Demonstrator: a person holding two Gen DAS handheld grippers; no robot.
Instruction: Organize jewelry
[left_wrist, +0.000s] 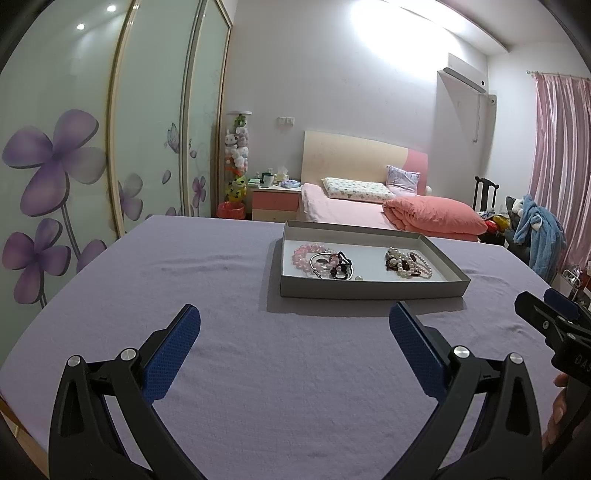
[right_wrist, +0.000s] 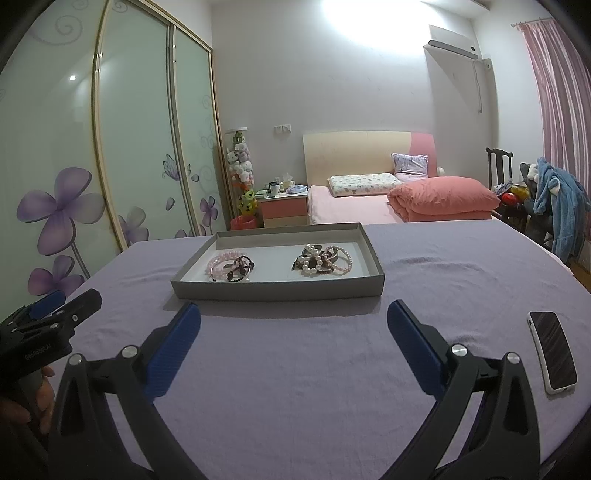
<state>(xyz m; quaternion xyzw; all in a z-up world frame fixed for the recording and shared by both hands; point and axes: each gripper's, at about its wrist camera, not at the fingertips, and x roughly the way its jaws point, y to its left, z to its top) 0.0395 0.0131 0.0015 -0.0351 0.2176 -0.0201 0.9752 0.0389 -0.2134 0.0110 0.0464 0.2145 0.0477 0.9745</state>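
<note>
A shallow grey cardboard tray (left_wrist: 369, 288) (right_wrist: 277, 290) sits on the lavender-covered table. Inside lie two heaps of jewelry: pink bead bracelets with dark beads (left_wrist: 323, 260) (right_wrist: 231, 267) on the left, pearl and dark bracelets (left_wrist: 408, 263) (right_wrist: 323, 260) on the right. A loose small bead (left_wrist: 357, 278) lies between them. My left gripper (left_wrist: 293, 317) is open and empty, short of the tray's front wall. My right gripper (right_wrist: 293, 315) is open and empty, also just before the tray. Each gripper shows at the edge of the other's view (left_wrist: 546, 314) (right_wrist: 62, 306).
A phone in a white case (right_wrist: 554, 350) lies on the table to the right of my right gripper. Beyond the table are a bed with a pink duvet (left_wrist: 432, 218), a nightstand (left_wrist: 275, 201), sliding wardrobe doors (left_wrist: 92, 147) and a chair with blue clothes (right_wrist: 557, 206).
</note>
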